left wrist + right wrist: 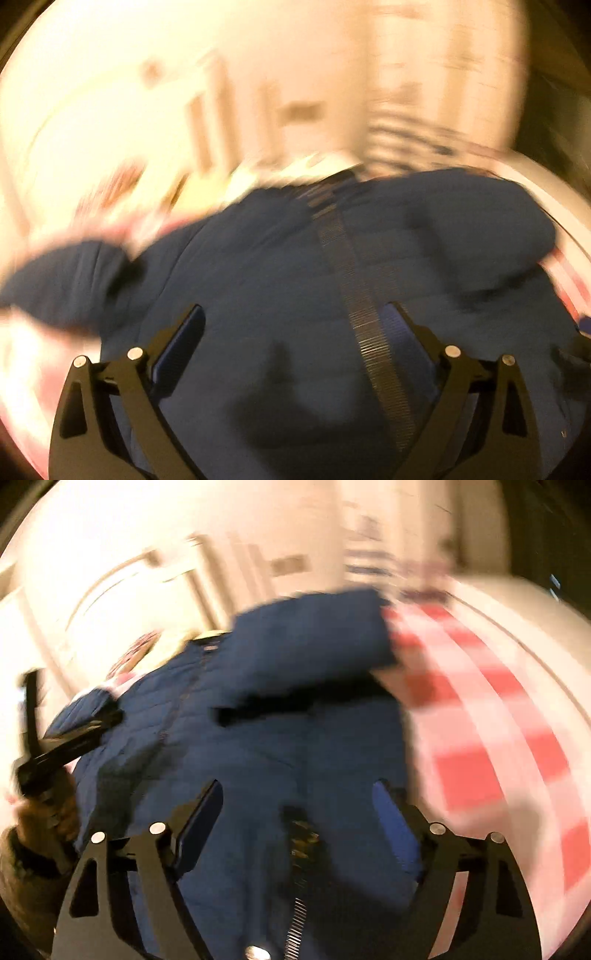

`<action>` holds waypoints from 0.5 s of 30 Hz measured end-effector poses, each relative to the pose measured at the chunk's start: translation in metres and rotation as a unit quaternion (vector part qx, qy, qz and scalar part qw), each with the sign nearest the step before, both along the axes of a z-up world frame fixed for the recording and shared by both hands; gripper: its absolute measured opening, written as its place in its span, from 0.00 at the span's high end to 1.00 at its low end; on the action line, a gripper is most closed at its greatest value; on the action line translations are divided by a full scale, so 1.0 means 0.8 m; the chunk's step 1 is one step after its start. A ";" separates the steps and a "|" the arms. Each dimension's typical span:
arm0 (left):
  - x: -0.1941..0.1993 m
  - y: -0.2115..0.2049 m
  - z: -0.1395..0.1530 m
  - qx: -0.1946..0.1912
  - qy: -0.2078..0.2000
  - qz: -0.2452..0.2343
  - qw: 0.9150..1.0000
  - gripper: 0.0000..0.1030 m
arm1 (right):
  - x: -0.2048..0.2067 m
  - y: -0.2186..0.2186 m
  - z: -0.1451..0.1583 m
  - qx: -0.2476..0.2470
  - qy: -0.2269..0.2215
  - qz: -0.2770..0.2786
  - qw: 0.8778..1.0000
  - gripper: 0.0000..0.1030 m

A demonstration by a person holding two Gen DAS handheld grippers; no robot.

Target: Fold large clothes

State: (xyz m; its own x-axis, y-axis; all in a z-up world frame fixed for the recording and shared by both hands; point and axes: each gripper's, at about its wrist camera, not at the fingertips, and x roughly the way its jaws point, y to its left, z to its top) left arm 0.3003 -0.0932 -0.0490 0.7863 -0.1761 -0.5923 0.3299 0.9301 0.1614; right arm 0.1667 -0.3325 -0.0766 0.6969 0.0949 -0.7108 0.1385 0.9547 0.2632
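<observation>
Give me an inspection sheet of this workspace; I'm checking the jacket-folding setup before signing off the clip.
Surface: red-and-white checked cloth covers it; both views are motion-blurred.
Job's things: navy quilted jacket lies spread front up, its zipper running down the middle; one sleeve lies folded across the chest.
Clutter: pale, blurred items beyond the collar; cannot tell what they are.
Grippers: left gripper open above the jacket, nothing between its fingers; right gripper open above the jacket, holding nothing.
Cables: nothing seen.
Surroundings: light-coloured wall with panelling behind; a sleeve-covered hand holds the left gripper.
</observation>
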 end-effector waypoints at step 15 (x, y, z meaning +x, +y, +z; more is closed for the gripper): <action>0.022 -0.285 -0.033 0.140 0.018 -0.212 0.967 0.53 | -0.018 -0.011 -0.038 0.013 0.013 -0.040 0.999 0.22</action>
